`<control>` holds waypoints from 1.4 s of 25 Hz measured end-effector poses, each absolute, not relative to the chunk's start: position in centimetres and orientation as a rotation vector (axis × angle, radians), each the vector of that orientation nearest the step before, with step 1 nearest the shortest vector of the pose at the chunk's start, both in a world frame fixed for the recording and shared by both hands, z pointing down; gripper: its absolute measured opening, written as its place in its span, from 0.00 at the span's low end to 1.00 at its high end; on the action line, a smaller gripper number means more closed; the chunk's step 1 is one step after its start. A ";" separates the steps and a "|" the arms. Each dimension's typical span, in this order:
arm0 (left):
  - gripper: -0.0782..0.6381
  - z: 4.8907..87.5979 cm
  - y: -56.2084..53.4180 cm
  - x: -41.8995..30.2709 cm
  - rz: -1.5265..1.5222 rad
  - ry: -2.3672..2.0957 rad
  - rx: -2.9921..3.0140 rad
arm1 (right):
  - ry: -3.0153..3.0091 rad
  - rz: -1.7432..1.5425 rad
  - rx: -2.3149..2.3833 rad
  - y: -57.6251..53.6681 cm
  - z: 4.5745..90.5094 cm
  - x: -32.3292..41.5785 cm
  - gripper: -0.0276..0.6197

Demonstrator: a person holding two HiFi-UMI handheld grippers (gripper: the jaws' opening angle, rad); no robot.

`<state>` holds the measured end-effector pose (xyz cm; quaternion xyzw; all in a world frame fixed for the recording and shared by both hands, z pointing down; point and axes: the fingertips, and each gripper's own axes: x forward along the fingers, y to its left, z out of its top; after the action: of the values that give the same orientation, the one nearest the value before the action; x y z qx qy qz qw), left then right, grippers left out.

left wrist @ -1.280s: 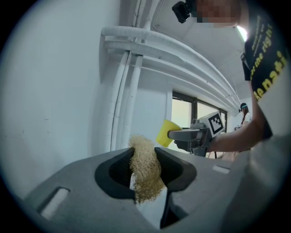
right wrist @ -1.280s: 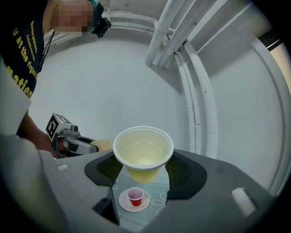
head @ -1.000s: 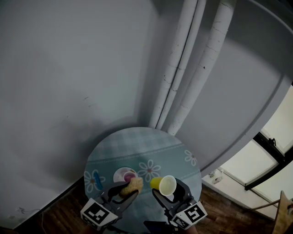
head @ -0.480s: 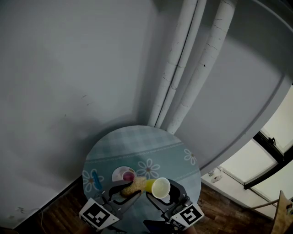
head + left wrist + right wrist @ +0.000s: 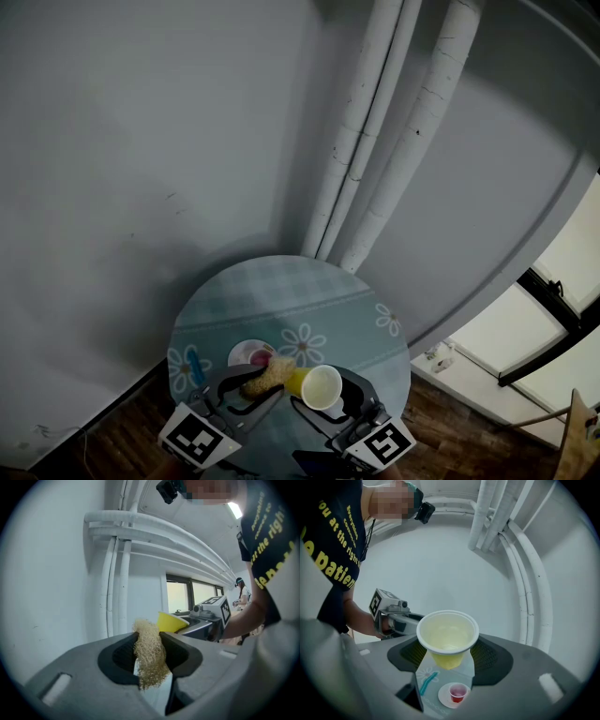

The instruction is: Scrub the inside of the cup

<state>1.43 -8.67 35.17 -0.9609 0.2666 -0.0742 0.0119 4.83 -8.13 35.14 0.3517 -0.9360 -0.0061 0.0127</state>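
Note:
A yellow plastic cup (image 5: 447,634) with a white rim lies on its side between the jaws of my right gripper (image 5: 447,657), which is shut on it, mouth facing that gripper's camera. In the head view the cup (image 5: 319,385) hangs over the table's near side in the right gripper (image 5: 330,401). My left gripper (image 5: 150,660) is shut on a tan fibrous scrubber (image 5: 150,653). The scrubber (image 5: 265,376), in the left gripper (image 5: 251,386), sits just left of the cup's base, outside the cup. From the left gripper view the cup (image 5: 172,621) shows just behind the scrubber.
A round table (image 5: 309,300) with a pale flowered cloth stands in a corner. On it are a white saucer (image 5: 241,353) with a small red cup (image 5: 458,693) and a blue stick (image 5: 195,366). White pipes (image 5: 375,169) run up the wall behind. Wood floor surrounds the table.
The right gripper has carried the cup left, closing the gap to the scrubber. The left gripper has stayed almost in place, rolling slightly.

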 end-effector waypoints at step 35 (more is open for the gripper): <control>0.30 33.4 -6.7 1.2 -0.229 0.809 -2.988 | -2.807 -0.100 1.119 -8.5 36.0 4.2 0.50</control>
<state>1.23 -6.73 33.36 -0.9625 0.2604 -0.0738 0.0186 4.20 -8.50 36.05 0.3693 -0.9268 -0.0331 0.0591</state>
